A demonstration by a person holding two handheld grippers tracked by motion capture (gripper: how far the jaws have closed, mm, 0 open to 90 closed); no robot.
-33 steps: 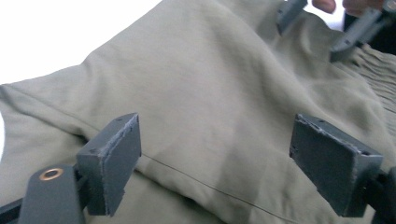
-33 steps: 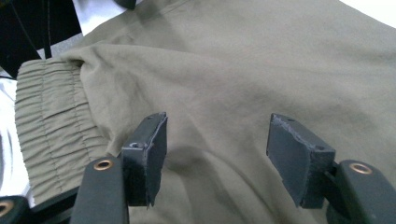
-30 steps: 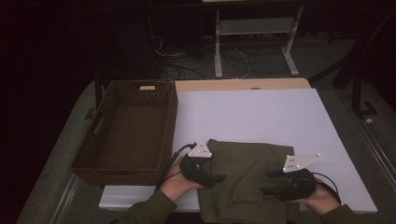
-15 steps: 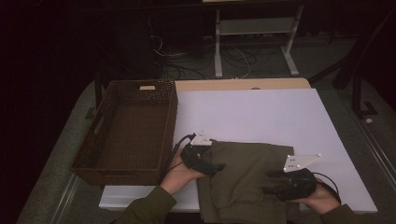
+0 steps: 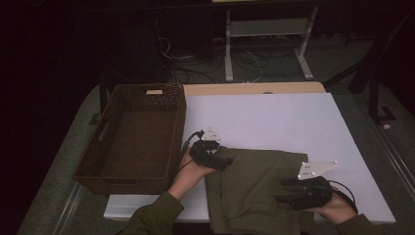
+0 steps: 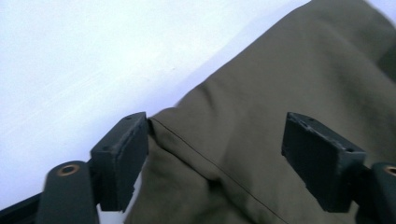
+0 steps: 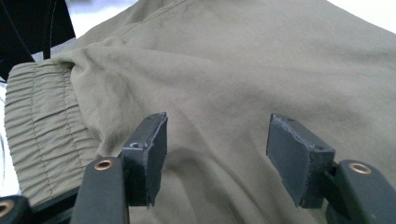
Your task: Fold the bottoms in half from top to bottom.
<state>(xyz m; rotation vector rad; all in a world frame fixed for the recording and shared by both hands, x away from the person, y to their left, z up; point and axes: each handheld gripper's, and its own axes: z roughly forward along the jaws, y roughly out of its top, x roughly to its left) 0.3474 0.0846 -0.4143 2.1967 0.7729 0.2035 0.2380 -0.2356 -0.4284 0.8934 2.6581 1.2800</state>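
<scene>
A folded olive-green garment (image 5: 254, 188) lies on the white bench (image 5: 274, 117), at its near edge, just right of a brown wicker basket (image 5: 134, 134). The left tongs (image 5: 226, 163) are at the garment's far left corner; their jaws have just been closing a little but stand apart, with the cloth edge between them and one pad touching its corner. The right tongs (image 5: 284, 191) rest on the garment's right part, jaws apart over the cloth, gripping nothing.
</scene>
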